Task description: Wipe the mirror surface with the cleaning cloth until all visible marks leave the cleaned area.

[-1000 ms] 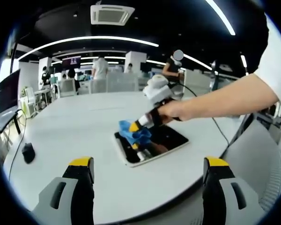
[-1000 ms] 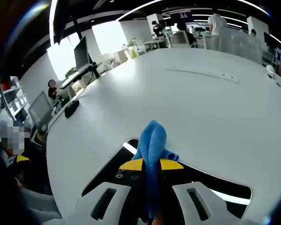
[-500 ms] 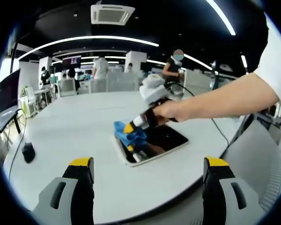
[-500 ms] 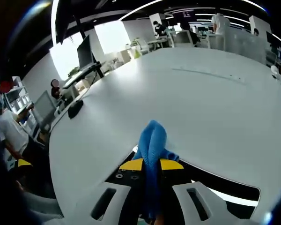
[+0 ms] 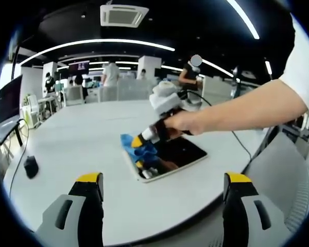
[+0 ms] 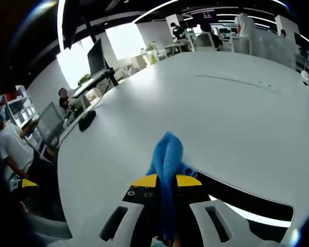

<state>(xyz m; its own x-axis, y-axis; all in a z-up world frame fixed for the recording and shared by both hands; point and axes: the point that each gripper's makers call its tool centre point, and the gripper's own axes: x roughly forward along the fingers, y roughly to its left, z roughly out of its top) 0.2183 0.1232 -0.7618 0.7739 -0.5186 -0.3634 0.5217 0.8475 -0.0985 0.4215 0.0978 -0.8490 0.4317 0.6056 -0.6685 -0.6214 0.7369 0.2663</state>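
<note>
A dark rectangular mirror [image 5: 175, 154] with a white rim lies flat on the white table [image 5: 82, 149]. My right gripper [image 5: 139, 140], held by a person's hand, is shut on a blue cleaning cloth [image 5: 133, 146] and presses it onto the mirror's left end. In the right gripper view the blue cloth [image 6: 167, 154] sticks up between the shut jaws of my right gripper [image 6: 166, 181], with the mirror [image 6: 237, 198] dark under them. My left gripper [image 5: 162, 180] hangs open over the table's near edge, well short of the mirror, holding nothing.
A black computer mouse [image 5: 30, 166] on a cable lies at the table's left side. Monitors [image 6: 95, 56] and desks stand past the far edge, with people in the background. A black cable [image 5: 237, 135] runs from the right gripper over the table.
My right gripper has slid the cloth leftward along the mirror to its left end. The left gripper has held still.
</note>
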